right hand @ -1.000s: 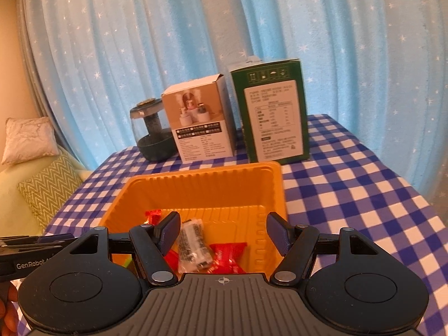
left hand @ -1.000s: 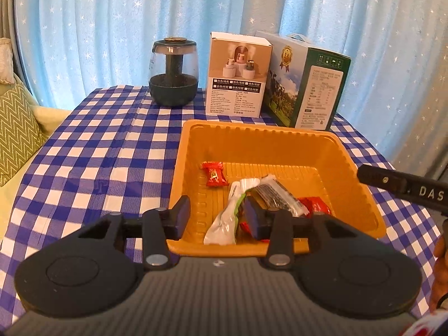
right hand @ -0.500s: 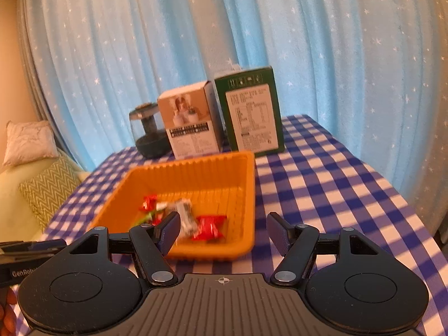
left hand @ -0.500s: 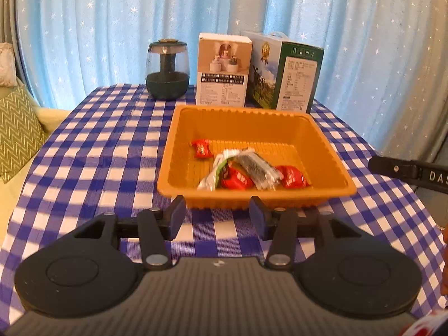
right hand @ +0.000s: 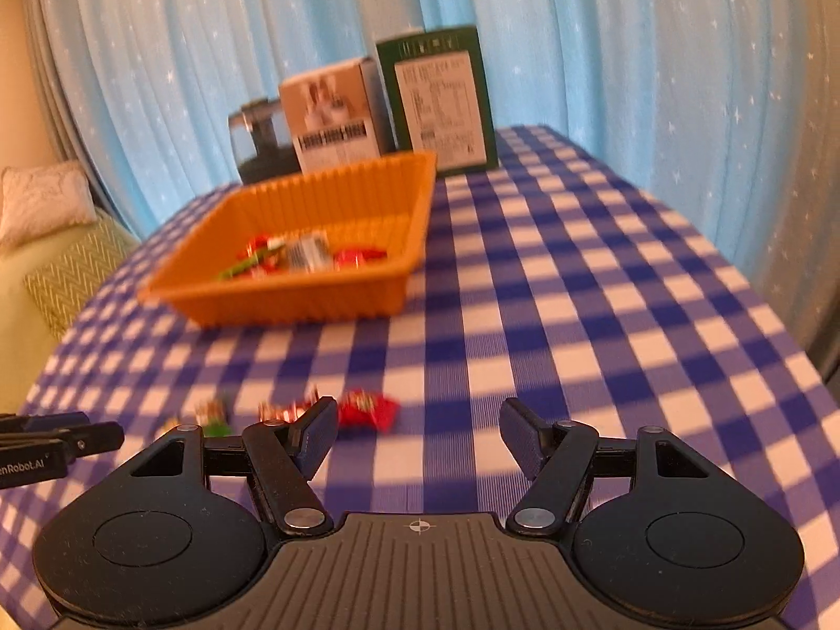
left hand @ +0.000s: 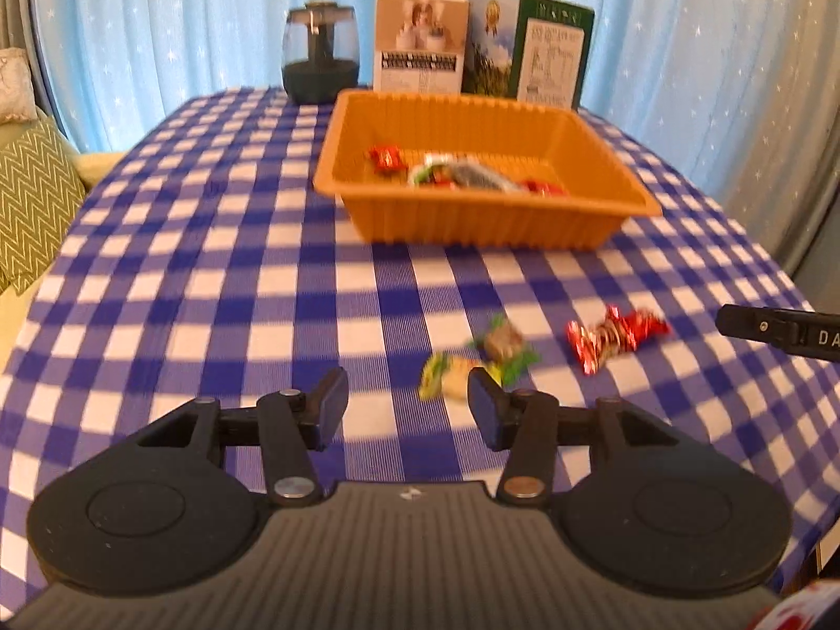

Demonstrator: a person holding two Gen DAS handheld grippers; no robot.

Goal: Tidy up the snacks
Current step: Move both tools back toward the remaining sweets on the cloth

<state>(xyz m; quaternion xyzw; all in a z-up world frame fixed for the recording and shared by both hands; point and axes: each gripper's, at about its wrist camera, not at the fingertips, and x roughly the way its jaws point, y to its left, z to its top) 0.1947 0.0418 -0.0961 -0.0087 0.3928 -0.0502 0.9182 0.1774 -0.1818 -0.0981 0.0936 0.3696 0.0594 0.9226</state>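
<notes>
An orange tray (left hand: 472, 220) (right hand: 294, 304) sits mid-table and holds several wrapped snacks (left hand: 462, 174) (right hand: 310, 254). Loose snacks lie on the checked cloth nearer me: a yellow-green one (left hand: 446, 383), a green-brown candy (left hand: 504, 344) and a red-silver candy (left hand: 614, 336). In the right wrist view a red packet (right hand: 367, 409) and a red-white candy (right hand: 283, 410) lie by the left finger. My left gripper (left hand: 407, 404) is open and empty just left of the yellow-green snack. My right gripper (right hand: 417, 433) is open and empty just right of the red packet.
A dark glass jar (left hand: 320, 60), a white box (left hand: 420, 42) and a green box (left hand: 530, 50) stand behind the tray, in front of a blue star curtain. A green cushion (left hand: 31, 199) lies left of the table. The table edge runs close on the right.
Both grippers have pulled back from over the tray toward the near table edge and dropped lower. Loose snacks on the cloth have come into view. Both stay open.
</notes>
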